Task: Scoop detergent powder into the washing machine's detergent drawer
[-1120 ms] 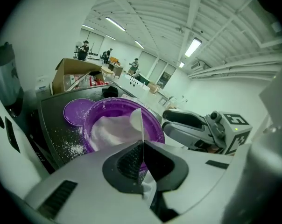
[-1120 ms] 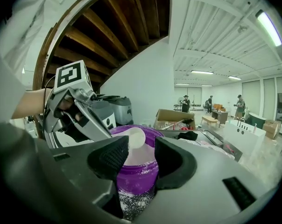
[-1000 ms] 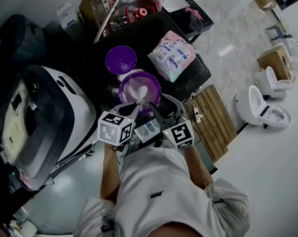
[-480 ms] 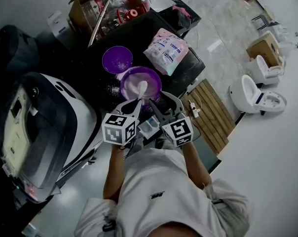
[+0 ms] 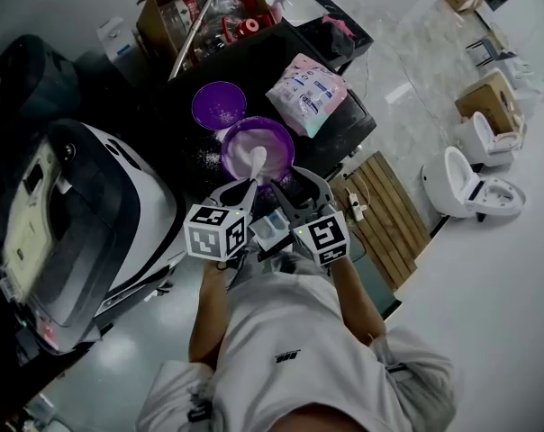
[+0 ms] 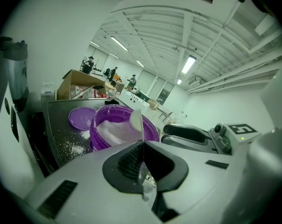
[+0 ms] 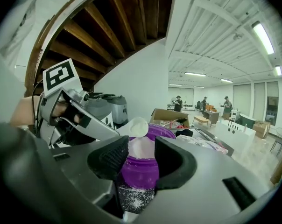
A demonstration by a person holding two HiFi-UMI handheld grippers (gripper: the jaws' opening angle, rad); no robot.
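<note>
While the spoon [image 6: 136, 120] hangs over the powder [image 6: 114, 130] in the purple tub [image 7: 140, 171], its handle pinched in our left hand-held gripper [image 6: 142, 146], we should scoop shallow and keep it level. The drawer [image 5: 272, 231] sits near, between both grippers. Our right hand-held gripper [image 7: 141, 155], spread and empty, could steady the tub on the powder-speckled tabletop [image 6: 61, 129].

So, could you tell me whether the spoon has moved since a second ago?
No, not noticeably: the spoon, held in the left gripper, still hangs over the near side of the tub, as it did then.
</note>
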